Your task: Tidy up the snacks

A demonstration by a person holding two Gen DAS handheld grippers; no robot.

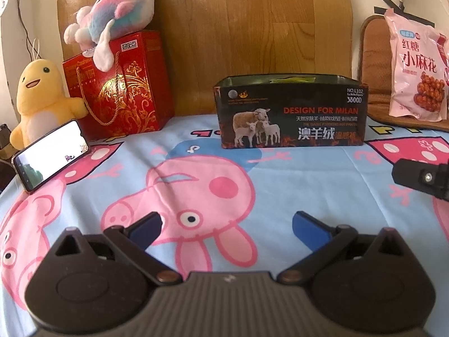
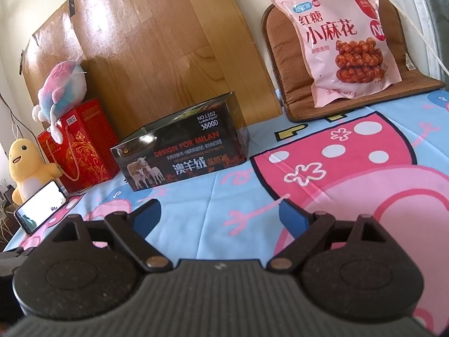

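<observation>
We hold our left tongs [image 1: 226, 224] and right tongs [image 2: 219, 214] released and empty above the cartoon-pig sheet [image 1: 224, 168]. The pink snack bag [image 2: 341, 45] leans on a brown cushion [image 2: 283, 64], right of the open black box [image 1: 290, 112].

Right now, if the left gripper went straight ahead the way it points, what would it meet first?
Most likely the black box with the sheep picture: it stands almost dead ahead of the open left gripper, with only bare cartoon bedsheet between. Depth is hard to judge through the fisheye.
</observation>
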